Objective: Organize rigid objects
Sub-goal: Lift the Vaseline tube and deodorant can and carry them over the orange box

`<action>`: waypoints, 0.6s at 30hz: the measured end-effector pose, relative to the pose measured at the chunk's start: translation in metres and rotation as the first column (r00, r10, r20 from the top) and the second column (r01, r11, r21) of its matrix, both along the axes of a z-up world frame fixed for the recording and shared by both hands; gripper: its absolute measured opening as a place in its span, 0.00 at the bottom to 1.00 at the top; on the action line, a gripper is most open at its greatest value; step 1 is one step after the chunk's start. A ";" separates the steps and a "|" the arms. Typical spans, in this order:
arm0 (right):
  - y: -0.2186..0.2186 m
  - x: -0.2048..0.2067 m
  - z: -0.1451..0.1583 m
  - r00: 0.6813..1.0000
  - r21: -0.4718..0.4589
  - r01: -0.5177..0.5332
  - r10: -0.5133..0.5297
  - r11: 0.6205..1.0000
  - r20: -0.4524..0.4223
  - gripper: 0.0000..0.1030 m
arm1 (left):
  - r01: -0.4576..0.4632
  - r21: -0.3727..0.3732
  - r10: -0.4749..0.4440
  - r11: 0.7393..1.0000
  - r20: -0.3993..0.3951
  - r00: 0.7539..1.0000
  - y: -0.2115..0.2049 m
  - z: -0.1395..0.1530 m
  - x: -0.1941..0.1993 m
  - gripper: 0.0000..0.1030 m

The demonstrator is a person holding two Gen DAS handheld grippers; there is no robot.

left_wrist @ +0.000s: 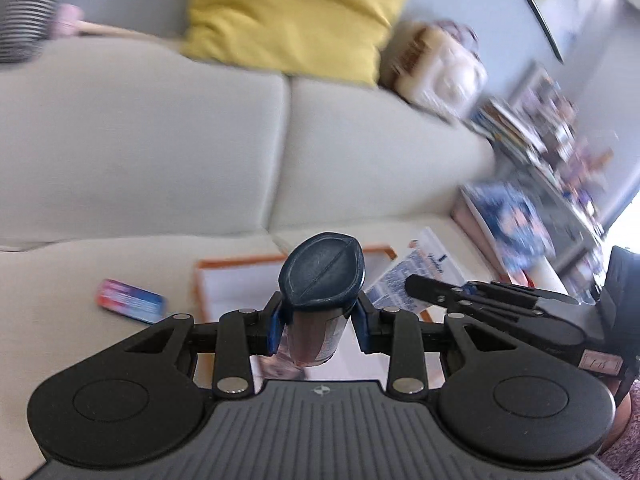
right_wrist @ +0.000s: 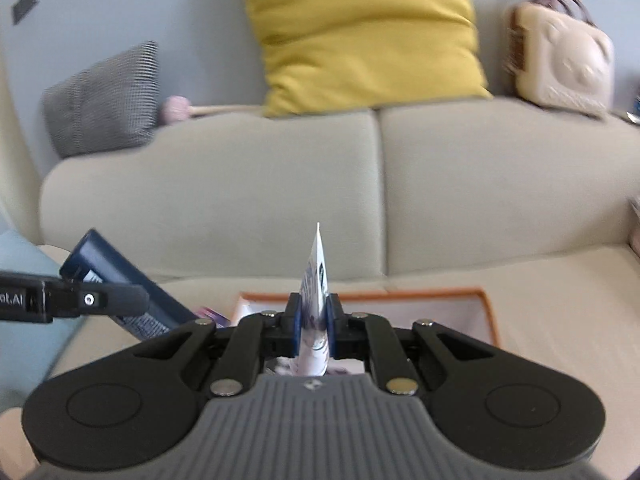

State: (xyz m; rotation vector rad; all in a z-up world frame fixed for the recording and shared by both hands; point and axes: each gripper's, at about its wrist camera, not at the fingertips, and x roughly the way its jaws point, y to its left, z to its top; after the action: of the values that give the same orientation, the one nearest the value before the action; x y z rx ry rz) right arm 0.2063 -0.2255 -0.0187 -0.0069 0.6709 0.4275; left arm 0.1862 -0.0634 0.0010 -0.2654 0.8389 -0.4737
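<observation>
In the left wrist view my left gripper (left_wrist: 320, 320) is shut on a tube-shaped bottle with a dark blue cap (left_wrist: 322, 276), lifted above the sofa seat. My right gripper (right_wrist: 314, 320) is shut on a thin white printed packet (right_wrist: 317, 276) that stands edge-on between its pads. Each gripper shows in the other's view: the right gripper (left_wrist: 416, 284) with the packet (left_wrist: 416, 268) at the right, the left gripper (right_wrist: 132, 300) with the dark blue bottle (right_wrist: 116, 276) at the left. Below them lies an orange-rimmed white tray (right_wrist: 486, 304) (left_wrist: 224, 280). A small red-and-blue box (left_wrist: 130, 300) lies left of the tray.
The beige sofa backrest (right_wrist: 280, 184) carries a yellow cushion (right_wrist: 360, 36), a checked grey cushion (right_wrist: 104, 100), a pink-tipped wooden stick (right_wrist: 200, 110) and a cream bag (right_wrist: 564, 60). A light blue cushion (right_wrist: 24, 300) lies at the left. A cluttered shelf (left_wrist: 552, 152) stands right of the sofa.
</observation>
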 end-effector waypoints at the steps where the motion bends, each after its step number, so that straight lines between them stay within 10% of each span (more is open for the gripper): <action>1: -0.009 0.000 -0.006 1.000 -0.004 0.014 -0.014 1.000 -0.013 0.12 | 0.028 0.006 -0.028 1.000 -0.017 0.999 -0.013 -0.004 0.004 0.38; 18: -0.071 0.032 -0.089 0.978 -0.028 0.055 -0.059 0.998 -0.202 0.11 | 0.264 0.107 -0.212 0.959 -0.353 0.911 -0.106 -0.108 0.060 0.38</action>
State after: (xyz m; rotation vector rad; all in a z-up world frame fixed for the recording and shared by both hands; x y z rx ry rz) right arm 0.2378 -0.2963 -0.1075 0.0359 0.8749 0.3681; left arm 0.2466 -0.1693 -0.1067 -0.1020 1.2488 -0.5990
